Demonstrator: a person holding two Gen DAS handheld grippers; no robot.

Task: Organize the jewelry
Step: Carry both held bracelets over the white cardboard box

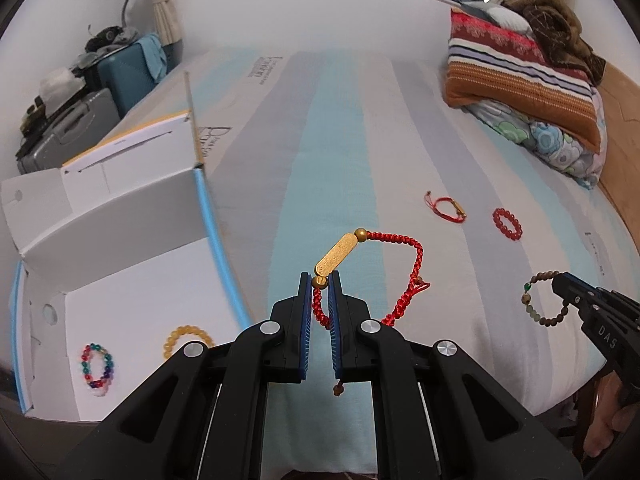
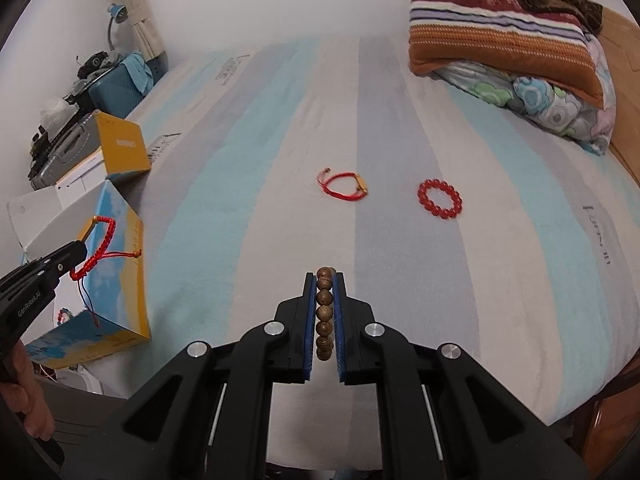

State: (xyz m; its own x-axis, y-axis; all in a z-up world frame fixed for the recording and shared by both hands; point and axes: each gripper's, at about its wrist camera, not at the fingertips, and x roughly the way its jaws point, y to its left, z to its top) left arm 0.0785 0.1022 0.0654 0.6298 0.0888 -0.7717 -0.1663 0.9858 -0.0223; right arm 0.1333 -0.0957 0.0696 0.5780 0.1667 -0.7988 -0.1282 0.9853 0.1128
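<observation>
Red braided cord bracelet (image 1: pixel 372 264) hangs clamped in the left gripper (image 1: pixel 320 284) jaws; the open box (image 1: pixel 132 300) lies at nine o'clock, nearer this hand. The right gripper (image 2: pixel 325 280) jaws clamp a wooden bead bracelet (image 2: pixel 324 316) lengthwise above the bed (image 2: pixel 400 120).

Six bracelets (image 1: pixel 372 264) in all: two held, two lying on the bed (image 1: pixel 320 120), two inside one box (image 1: pixel 132 296).

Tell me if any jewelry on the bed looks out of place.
Two pieces still lie loose on the striped bedspread: a thin red cord bracelet and a red bead bracelet, while others already sit inside the open white box.
</observation>
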